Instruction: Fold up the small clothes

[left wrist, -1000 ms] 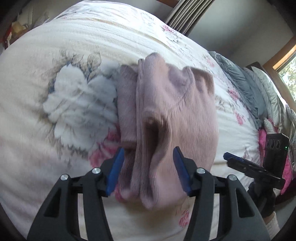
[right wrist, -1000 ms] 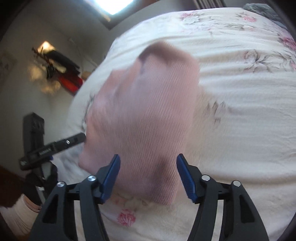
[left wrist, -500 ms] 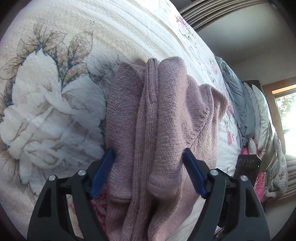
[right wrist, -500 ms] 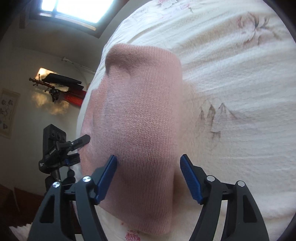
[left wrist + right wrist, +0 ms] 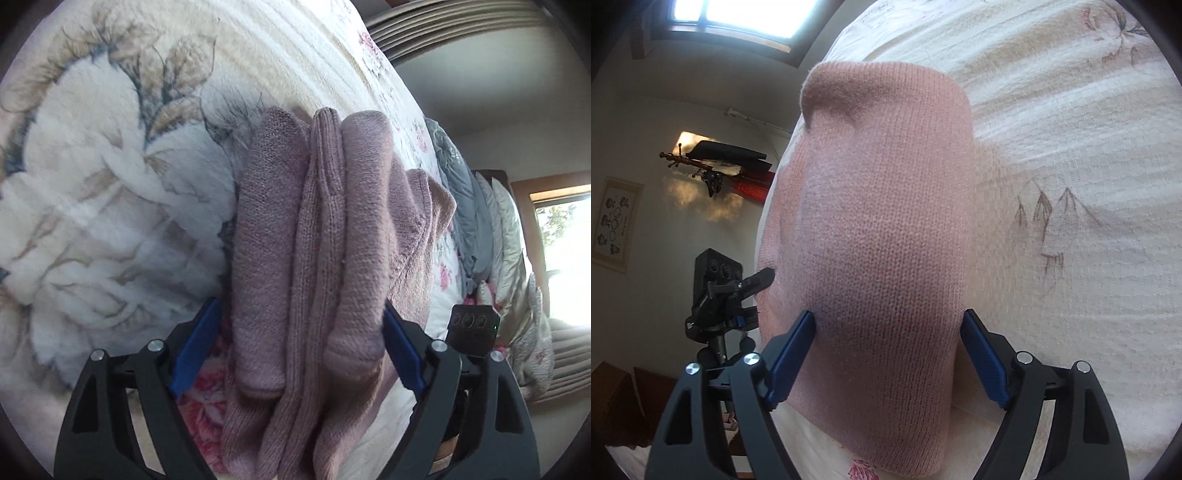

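On the flowered bedspread, near its edge, the pink knit garment lies bunched into 3 rolled layers, so the fold looks partly made. Both the left gripper and the right gripper stand spread with the knit between their fingers, not visibly pinching it. Next, I judge, each must close on an edge before folding again.
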